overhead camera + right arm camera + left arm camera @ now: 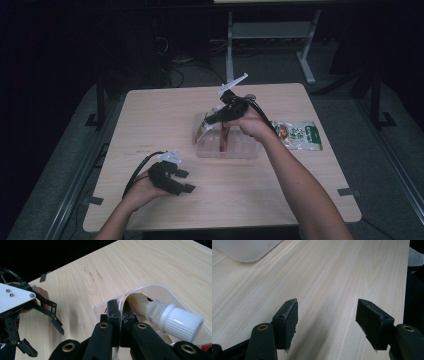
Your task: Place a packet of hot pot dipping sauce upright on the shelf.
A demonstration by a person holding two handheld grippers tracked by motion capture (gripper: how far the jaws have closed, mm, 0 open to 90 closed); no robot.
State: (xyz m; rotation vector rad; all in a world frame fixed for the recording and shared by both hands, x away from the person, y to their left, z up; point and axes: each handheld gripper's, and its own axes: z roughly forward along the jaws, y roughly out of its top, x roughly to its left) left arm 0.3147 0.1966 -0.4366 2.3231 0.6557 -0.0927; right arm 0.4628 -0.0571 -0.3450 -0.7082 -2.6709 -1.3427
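One clear plastic tray [227,150] on the table [150,120], one spouted pouch [140,303] with white cap [181,321] pinched by the right gripper [121,312] above the tray's rim, one green packet [300,135] beside the tray, left gripper [327,315] spread wide over bare wood.

From above, the person's right gripper [212,119] hangs over a clear plastic container [227,145] in the middle of the pale wooden table [165,115], clamped on a spouted pouch [204,129] at the container's left end. A green snack packet [299,135] lies flat just beside the container's right side. The left gripper [184,181] rests near the table's front edge, jaws apart.
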